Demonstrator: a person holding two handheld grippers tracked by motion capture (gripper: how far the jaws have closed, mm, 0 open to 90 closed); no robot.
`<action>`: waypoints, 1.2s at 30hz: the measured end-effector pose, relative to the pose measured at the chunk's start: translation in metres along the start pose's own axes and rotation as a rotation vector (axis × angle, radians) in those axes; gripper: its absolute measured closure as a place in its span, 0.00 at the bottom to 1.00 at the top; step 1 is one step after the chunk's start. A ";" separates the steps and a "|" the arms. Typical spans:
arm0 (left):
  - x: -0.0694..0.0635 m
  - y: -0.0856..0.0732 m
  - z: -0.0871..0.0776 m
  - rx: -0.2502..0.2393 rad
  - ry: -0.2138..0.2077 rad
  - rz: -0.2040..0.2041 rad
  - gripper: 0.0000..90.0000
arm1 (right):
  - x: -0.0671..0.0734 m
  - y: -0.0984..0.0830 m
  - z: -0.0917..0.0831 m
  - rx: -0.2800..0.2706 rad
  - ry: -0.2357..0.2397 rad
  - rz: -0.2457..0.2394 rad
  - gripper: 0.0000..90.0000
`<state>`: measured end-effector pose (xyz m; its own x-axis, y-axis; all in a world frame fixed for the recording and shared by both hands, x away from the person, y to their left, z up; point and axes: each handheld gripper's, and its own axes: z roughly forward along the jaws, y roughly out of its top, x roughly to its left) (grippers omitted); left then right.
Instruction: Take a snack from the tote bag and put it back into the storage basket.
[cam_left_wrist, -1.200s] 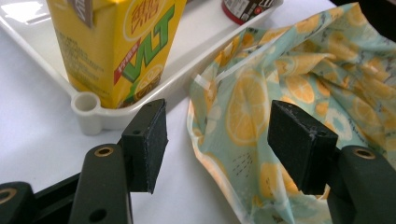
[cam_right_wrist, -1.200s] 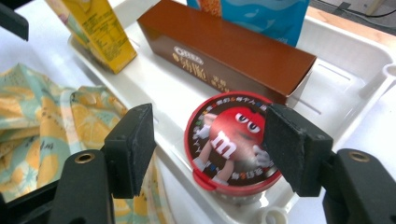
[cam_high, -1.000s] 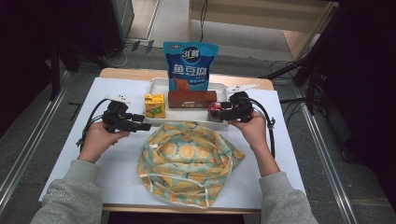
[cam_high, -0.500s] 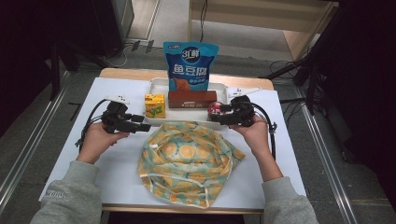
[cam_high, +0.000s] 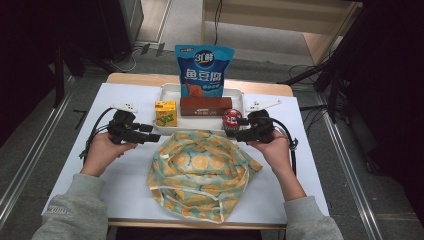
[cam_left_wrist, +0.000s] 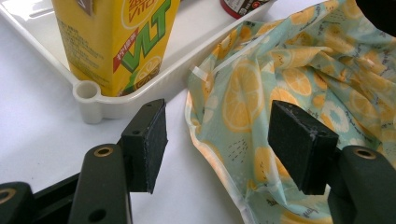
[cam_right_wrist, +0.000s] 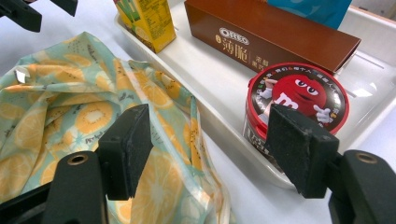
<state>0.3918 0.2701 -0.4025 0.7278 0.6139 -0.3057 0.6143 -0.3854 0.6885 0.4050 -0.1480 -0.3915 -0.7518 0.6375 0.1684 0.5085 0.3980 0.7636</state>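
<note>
Counter with a white cover carries, at its middle, a crumpled cloth bag printed with orange slices on pale green; behind it stands a white tray. In the tray you see a yellow drink carton at the left, a brown biscuit box lying lengthwise in the middle, a blue snack pouch upright at the back, and a round candy tub with a red lid at the front right corner. Your left tool is held level just beside the bag's left edge, pointing toward it, below the carton. In the left gripper view its two black pads stand wide apart with nothing between them; the bag's hem lies on the counter ahead of the gap, and the tray's corner with the carton is at the upper left. Your right tool is held level at the bag's upper right edge, just in front of the tub. In the right gripper view its pads also stand wide and grip nothing: the left pad is over the bag's cloth, the right pad is in front of the tub's side, and whether it touches the tub cannot be told.
</note>
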 end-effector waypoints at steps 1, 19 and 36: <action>0.000 0.000 0.000 0.001 0.001 0.000 0.42 | 0.000 -0.001 0.000 -0.001 0.003 -0.005 0.35; -0.002 0.000 0.001 0.007 -0.004 0.007 0.42 | 0.009 -0.018 -0.009 -0.020 0.003 -0.009 0.33; 0.000 -0.002 0.001 0.007 -0.008 0.005 0.42 | 0.005 -0.035 -0.011 0.001 -0.010 -0.007 0.29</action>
<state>0.3914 0.2700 -0.4045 0.7330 0.6068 -0.3075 0.6131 -0.3934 0.6851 0.3786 -0.1655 -0.4104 -0.7514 0.6410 0.1567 0.5033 0.4032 0.7643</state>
